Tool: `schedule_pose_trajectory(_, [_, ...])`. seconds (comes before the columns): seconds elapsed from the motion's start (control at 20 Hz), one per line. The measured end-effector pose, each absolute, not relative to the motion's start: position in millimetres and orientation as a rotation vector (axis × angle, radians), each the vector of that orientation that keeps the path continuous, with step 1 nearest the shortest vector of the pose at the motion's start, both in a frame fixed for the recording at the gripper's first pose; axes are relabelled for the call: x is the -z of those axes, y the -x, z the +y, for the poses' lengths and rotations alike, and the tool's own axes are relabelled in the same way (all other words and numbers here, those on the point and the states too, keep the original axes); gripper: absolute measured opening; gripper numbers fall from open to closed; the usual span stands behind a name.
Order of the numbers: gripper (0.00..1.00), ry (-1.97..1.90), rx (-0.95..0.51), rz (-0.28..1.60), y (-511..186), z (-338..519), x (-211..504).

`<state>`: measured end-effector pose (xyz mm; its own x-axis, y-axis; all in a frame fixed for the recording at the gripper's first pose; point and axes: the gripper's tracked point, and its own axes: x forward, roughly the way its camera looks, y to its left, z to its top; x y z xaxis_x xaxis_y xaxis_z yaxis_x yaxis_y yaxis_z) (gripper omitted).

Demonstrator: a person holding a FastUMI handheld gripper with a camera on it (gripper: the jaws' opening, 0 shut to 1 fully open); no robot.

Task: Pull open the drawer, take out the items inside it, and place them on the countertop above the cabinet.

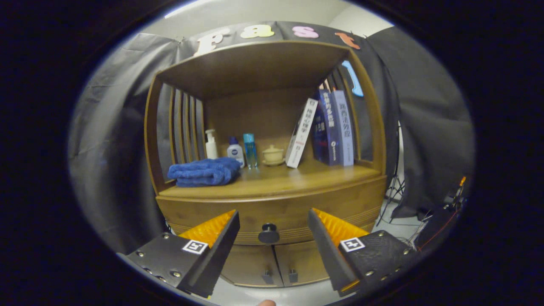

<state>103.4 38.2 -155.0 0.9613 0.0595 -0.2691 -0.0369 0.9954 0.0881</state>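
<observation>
You held the gripper (272, 238) wide open, with nothing in it. Both fingers pointed straight at the cabinet (272, 204), and they touched nothing.

Just past the fingers, in the gap between them, sat the round dark drawer knob (268, 233). The fingers were near it but not on it. The drawer (272, 214) was all the way shut, so you could not see what was inside. I think the job had only just begun. You had to grab the knob, pull the drawer out, lift the things out, and set them on top.

Below the drawer were two small doors (274, 263), each with a little handle. There was open room on both sides of the knob for your fingers.

Above the drawer was the wooden surface (289, 180). Its front part was bare, so I think that was a good spot to put things. A folded blue towel (204, 172) lay on its left side. Farther back stood a white pump bottle (211, 145), a small white bottle with a blue cap (235, 151), a thin blue bottle (250, 149) and a little cup with a lid (273, 155). A white book (301, 134) leaned beside two blue books (333, 127). A wooden roof (255, 63) hung over the surface, so you had to watch your head room there.
</observation>
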Motion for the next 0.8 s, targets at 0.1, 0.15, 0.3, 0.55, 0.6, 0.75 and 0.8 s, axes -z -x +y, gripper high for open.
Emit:
schedule_pose_trajectory(0.1, [0.89,-0.089,-0.037,0.330,-116.2,39.5,178.4])
schedule_pose_trajectory(0.15, [0.86,-0.086,-0.018,0.363,-120.4,36.7,192.4])
schedule_pose_trajectory(0.3, [0.79,-0.061,-0.012,0.405,-130.3,38.7,210.5])
schedule_pose_trajectory(0.55, [0.67,-0.049,-0.021,0.445,-147.8,42.7,226.9])
schedule_pose_trajectory(0.6, [0.64,-0.036,-0.021,0.458,-146.5,44.5,231.7])
schedule_pose_trajectory(0.75, [0.44,0.014,-0.026,0.456,-155.0,44.8,235.1])
schedule_pose_trajectory(0.8, [0.44,0.027,-0.021,0.455,-155.0,48.2,236.2])
